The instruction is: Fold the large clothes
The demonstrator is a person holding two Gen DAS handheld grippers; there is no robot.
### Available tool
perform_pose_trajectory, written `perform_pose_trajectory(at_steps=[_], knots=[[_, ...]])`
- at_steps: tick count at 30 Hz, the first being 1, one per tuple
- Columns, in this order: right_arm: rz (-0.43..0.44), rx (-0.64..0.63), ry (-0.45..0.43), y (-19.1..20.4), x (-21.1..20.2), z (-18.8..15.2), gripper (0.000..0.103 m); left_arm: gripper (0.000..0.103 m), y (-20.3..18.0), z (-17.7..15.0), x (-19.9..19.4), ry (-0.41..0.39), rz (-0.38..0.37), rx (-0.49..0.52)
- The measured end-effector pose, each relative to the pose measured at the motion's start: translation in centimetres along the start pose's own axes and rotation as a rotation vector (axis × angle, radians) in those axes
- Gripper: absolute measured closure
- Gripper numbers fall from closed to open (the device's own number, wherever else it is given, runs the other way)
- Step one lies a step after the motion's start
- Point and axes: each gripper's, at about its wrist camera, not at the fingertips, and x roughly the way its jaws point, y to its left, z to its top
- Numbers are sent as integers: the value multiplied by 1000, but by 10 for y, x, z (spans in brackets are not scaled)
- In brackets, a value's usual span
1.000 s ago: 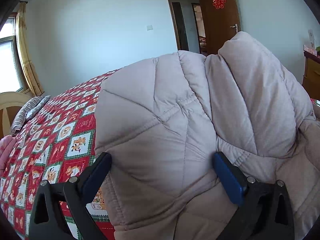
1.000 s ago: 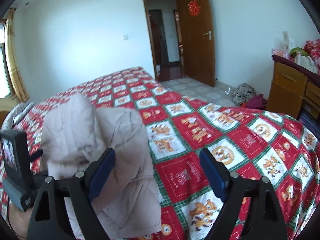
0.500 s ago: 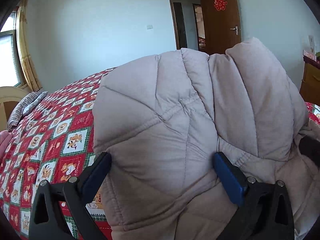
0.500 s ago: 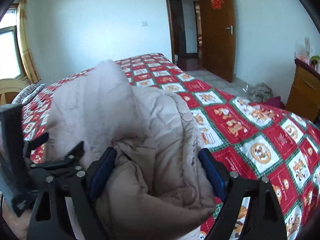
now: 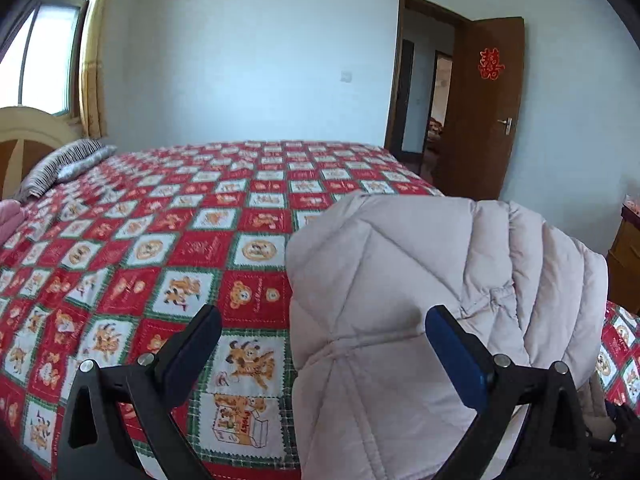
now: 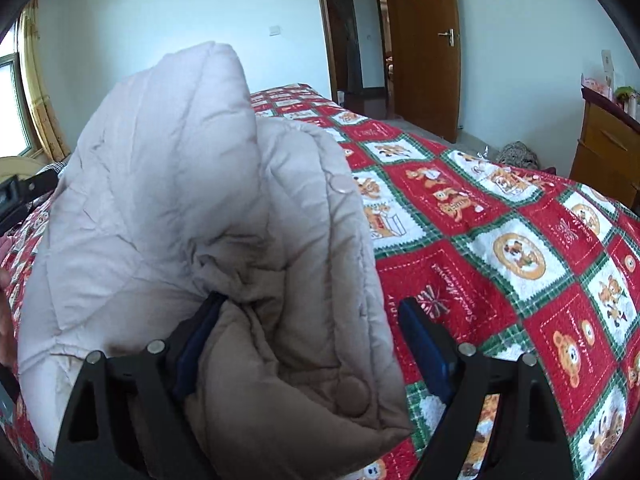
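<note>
Left wrist view: left tongs (image 5: 322, 350) spread wide, pads clear of the coat (image 5: 420, 300), which is bunched at the bed's (image 5: 160, 216) near edge. Pillow (image 5: 60, 162) at the headboard end.

Right wrist view: right tongs (image 6: 308, 344) spread wide around a coat (image 6: 200, 200) fold; whether they pinch it, cannot tell.

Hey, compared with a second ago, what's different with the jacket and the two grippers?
In the left wrist view the jacket has slid right and lower, uncovering more bedspread. In the right wrist view the right gripper has closed in, so the jacket now bulges between its fingers. The left gripper and right gripper both stayed wide open, gripping nothing. The bedspread has not shifted.
</note>
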Motion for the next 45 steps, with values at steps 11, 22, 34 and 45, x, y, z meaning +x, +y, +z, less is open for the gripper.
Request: perform_pose_trajectory(at_steps=[11,22,34,45], knots=[[-16,-55,-59,7,-57,34,15,1,-43,-16,17,29,94,185],[66,-111,-90,58,-21,90,31,1,-46,-2,13,23,104,151],[122,-24,28,42,43,74,28,1,-31,-12,54,140,64,31],[142,-14,69,40,64,59,22,1,-31,-24,71,177,63,2]])
